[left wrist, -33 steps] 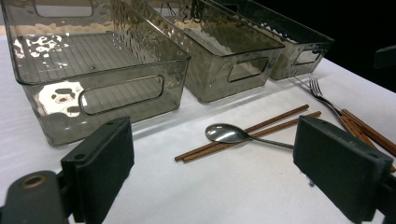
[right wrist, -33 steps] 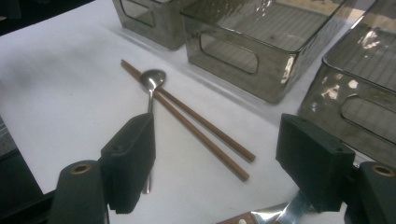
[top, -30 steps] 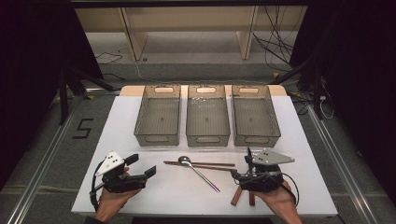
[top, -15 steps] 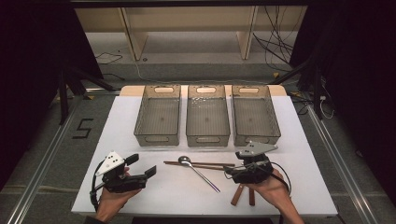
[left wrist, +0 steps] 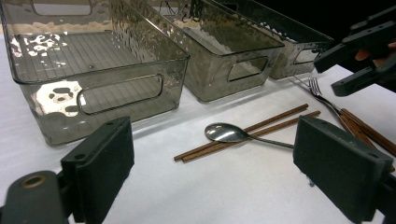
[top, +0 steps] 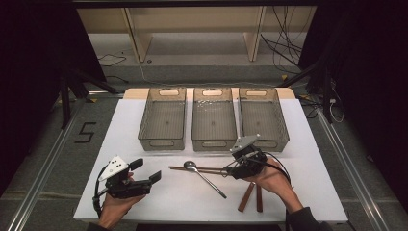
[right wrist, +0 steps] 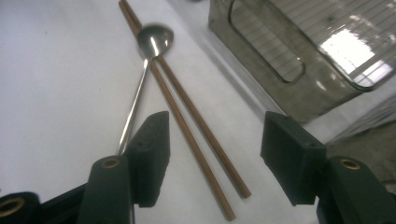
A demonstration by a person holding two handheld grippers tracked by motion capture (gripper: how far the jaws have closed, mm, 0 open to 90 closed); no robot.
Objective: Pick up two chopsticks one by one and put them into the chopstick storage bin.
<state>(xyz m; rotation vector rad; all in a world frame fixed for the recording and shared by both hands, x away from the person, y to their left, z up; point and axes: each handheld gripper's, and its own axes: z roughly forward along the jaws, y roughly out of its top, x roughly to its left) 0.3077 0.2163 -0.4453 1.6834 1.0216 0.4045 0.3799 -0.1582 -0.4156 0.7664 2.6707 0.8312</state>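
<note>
Three bins [top: 213, 120], two chopsticks [right wrist: 196, 126], one spoon [top: 204, 177] counted on table [top: 312, 163]. Right gripper [right wrist: 212, 158] jaws half-open, just been closing, chopsticks between, ungripped. Left gripper [left wrist: 210, 177] jaws spread, empty.

We're looking down at a white desk [top: 159, 202] with a pale wooden edge showing along its far side, sitting on a grey floor [top: 53, 159] that has metal rails [top: 41, 187] running down both sides and a black "5" [top: 85, 132] marked on the left. Behind the desk we've got a light wooden shelf unit [top: 192, 29] with loose black cables [top: 284, 48] trailing across the floor near its right leg. Everything off to the left and right is dark, basically black curtains or shadow, so the light falls mostly on the desk and the strip of floor in the middle.
</note>
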